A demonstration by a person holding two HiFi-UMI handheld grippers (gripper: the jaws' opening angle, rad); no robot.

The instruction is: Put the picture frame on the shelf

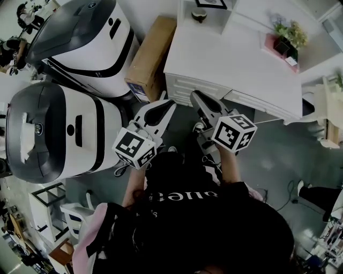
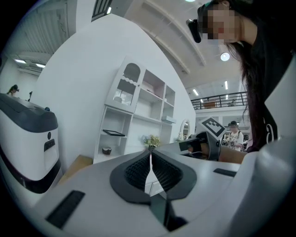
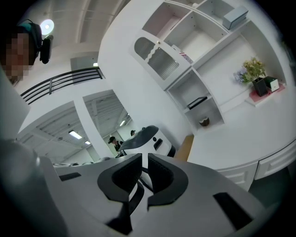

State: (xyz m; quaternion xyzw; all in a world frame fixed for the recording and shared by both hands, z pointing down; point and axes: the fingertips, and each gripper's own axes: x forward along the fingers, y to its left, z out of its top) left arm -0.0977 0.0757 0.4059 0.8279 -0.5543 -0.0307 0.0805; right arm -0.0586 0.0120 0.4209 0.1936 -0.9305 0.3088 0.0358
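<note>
The dark picture frame (image 1: 210, 4) lies flat in an open compartment of the white shelf unit (image 1: 187, 10), above a small brown bowl (image 1: 199, 16). It also shows in the left gripper view as a frame (image 2: 114, 133) and in the right gripper view as a frame (image 3: 197, 102). Both grippers hang in the air in front of the white cabinet top (image 1: 236, 64), well short of the frame. My left gripper (image 1: 167, 101) (image 2: 151, 155) is shut with nothing in it. My right gripper (image 1: 195, 95) (image 3: 144, 159) is also shut and empty.
A potted plant (image 1: 289, 35) on a pink base stands at the cabinet's far right. A cardboard box (image 1: 151, 56) leans left of the cabinet. Two large white and grey machines (image 1: 80, 40) (image 1: 53, 134) fill the left side. Grey floor (image 1: 278, 155) lies to the right.
</note>
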